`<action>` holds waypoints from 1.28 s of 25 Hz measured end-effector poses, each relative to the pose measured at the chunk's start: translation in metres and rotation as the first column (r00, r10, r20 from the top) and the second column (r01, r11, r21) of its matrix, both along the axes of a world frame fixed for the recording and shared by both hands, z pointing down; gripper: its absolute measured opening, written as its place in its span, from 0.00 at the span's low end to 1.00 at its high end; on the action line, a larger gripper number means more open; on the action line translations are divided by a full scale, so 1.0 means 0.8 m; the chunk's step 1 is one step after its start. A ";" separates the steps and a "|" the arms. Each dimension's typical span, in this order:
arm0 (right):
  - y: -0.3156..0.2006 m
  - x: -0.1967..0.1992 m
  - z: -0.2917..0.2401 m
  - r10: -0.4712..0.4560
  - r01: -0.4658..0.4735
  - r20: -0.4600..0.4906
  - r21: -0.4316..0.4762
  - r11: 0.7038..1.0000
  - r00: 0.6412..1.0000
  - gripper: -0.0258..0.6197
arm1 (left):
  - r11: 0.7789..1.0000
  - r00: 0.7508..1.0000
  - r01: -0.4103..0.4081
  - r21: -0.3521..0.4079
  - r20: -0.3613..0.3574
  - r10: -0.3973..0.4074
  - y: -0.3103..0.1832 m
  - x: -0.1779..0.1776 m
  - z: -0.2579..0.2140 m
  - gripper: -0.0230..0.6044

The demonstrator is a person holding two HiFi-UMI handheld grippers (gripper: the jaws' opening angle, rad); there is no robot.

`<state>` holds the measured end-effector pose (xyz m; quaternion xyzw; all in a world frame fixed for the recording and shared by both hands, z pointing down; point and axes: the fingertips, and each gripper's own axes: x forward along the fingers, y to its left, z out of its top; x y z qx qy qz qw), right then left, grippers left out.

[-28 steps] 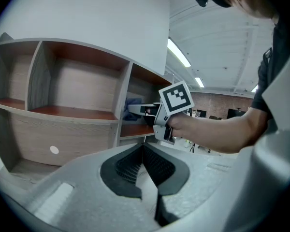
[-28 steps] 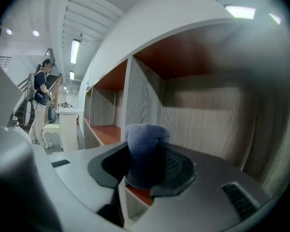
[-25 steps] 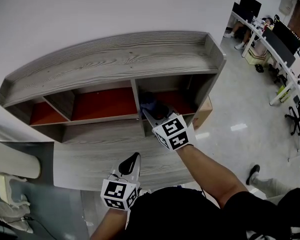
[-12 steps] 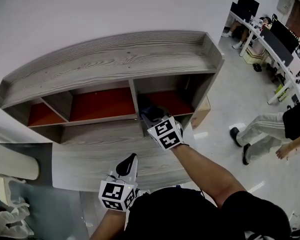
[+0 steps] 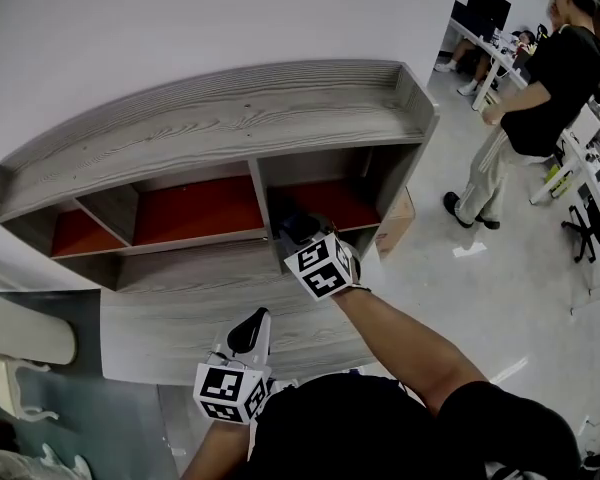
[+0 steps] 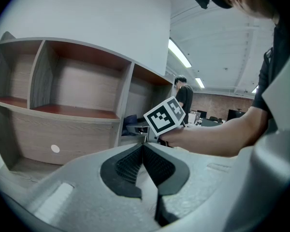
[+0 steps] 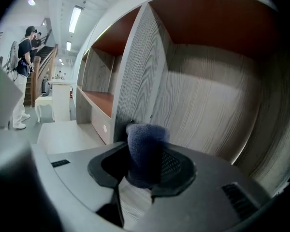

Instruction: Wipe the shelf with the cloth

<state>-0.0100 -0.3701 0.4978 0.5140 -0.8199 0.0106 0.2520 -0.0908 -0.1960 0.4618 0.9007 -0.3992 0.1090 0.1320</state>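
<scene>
The grey wood-grain shelf (image 5: 220,118) stands against the wall, with red-floored compartments. My right gripper (image 5: 305,230) reaches into the rightmost compartment, shut on a dark blue cloth (image 7: 146,151) that bulges between its jaws. The cloth (image 5: 298,223) sits by the divider (image 7: 137,71) at that compartment's left side. My left gripper (image 5: 255,330) hangs low over the shelf's lower ledge (image 5: 180,308), its jaws pressed together with nothing between them. In the left gripper view the shut jaws (image 6: 144,163) point toward the shelf (image 6: 63,110) and the right gripper's marker cube (image 6: 165,116).
A person in black (image 5: 540,88) stands on the floor to the right, near desks with monitors (image 5: 485,13). A cardboard box (image 5: 395,223) sits beside the shelf's right end. A white chair (image 5: 25,343) is at the lower left.
My right gripper has slid left with the cloth toward the compartment's divider. A person has walked in on the right and now stands there. The left gripper has barely moved.
</scene>
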 end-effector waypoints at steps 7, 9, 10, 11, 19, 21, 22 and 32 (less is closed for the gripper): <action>0.003 0.033 -0.001 0.074 -0.074 0.012 -0.004 0.997 0.997 0.26 | 1.000 1.000 -0.011 -0.002 -0.001 0.011 0.004 0.005 0.000 0.05; 0.003 0.047 0.000 0.103 -0.103 0.015 -0.007 0.995 0.995 0.26 | 1.000 1.000 -0.019 -0.002 0.001 0.019 0.004 0.008 0.001 0.05; 0.003 0.055 0.000 0.118 -0.118 0.017 -0.008 0.993 0.993 0.26 | 1.000 1.000 -0.024 -0.002 0.002 0.024 0.004 0.010 0.002 0.05; 0.003 0.062 0.000 0.132 -0.132 0.020 -0.009 0.991 0.991 0.26 | 1.000 1.000 -0.029 -0.002 0.002 0.029 0.004 0.013 0.002 0.05; 0.015 0.124 0.003 0.229 -0.227 0.061 -0.026 0.973 0.972 0.26 | 0.997 0.997 -0.079 -0.001 0.007 0.079 0.007 0.036 0.000 0.05; 0.019 0.139 0.003 0.254 -0.252 0.071 -0.028 0.967 0.965 0.26 | 0.996 0.996 -0.090 -0.001 0.009 0.090 0.007 0.040 0.000 0.05; 0.020 0.146 0.003 0.267 -0.265 0.078 -0.029 0.964 0.961 0.26 | 0.996 0.995 -0.094 -0.001 0.010 0.094 0.008 0.042 -0.001 0.05; 0.040 0.196 0.005 0.385 -0.381 0.192 -0.061 0.923 0.903 0.26 | 0.992 0.992 -0.123 0.001 0.012 0.123 0.013 0.058 -0.003 0.05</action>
